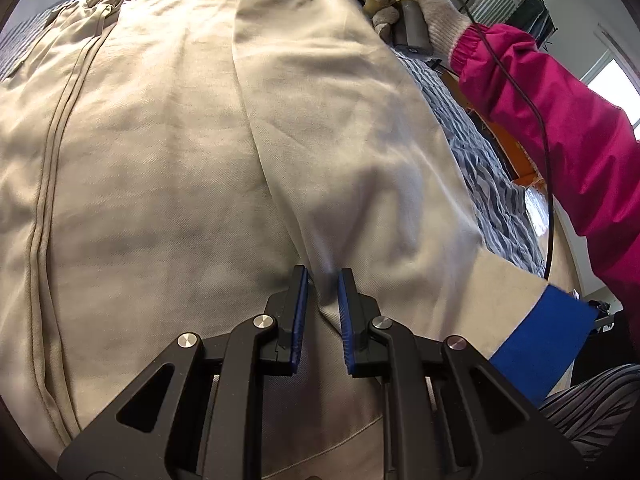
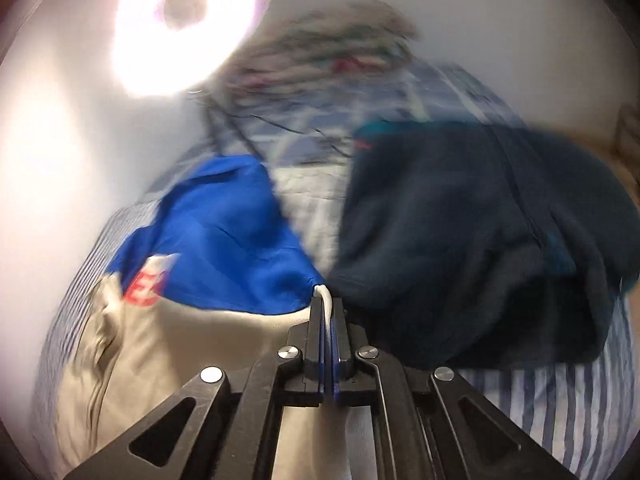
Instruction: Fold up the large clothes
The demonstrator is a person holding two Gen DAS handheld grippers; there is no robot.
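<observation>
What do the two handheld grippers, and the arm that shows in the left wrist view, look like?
Both the left gripper and right gripper are black linkages with silver rivets and blue ribbed pads. The arm wears a magenta sleeve, elastic-cuffed, and a cream knitted glove; a black cable trails along it.

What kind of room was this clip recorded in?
Most likely a bedroom. The beige jacket is spread on a bed with a blue-and-white striped sheet, a dark fleece lies beside it, and a pile of other laundry sits farther up against a plain white wall.
</observation>
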